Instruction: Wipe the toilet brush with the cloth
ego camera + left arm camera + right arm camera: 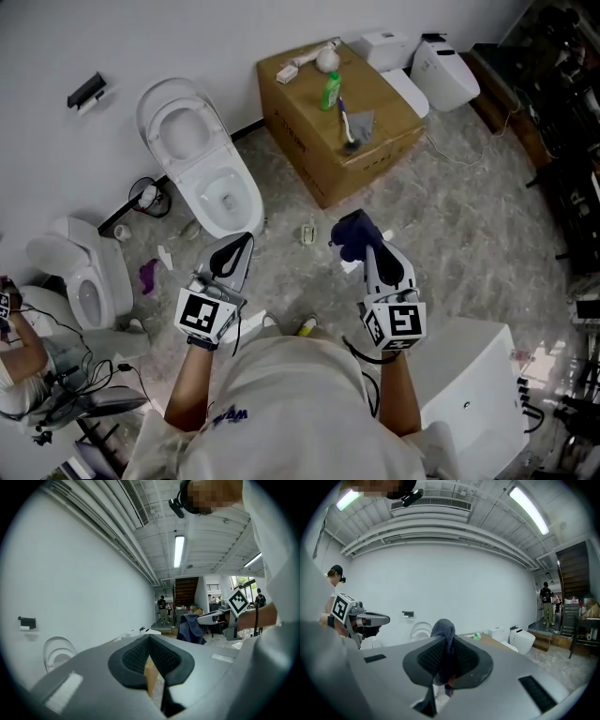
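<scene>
Right gripper view: right gripper (pixel 446 654) fingers clamped on bunched dark blue cloth (pixel 442 629), upright, presumably ready for wiping.
Left gripper view: left gripper (pixel 151 656) fingers together, empty; likely free for the brush.
Head view: slim blue-handled toilet brush (pixel 345 122) on brown cardboard box (pixel 305 98), 12 o'clock, well apart.
Brush axis: roughly 12–6, dark head apparently at 6.

The cloth (pixel 352 231), dark navy and bunched, is pinched between the jaws of the right gripper (pixel 367 251), with a rounded fold standing above the tips. The toilet brush (pixel 345 120), thin and blue-handled, lies flat on the cardboard box (pixel 305 112), well apart from the cloth.
</scene>
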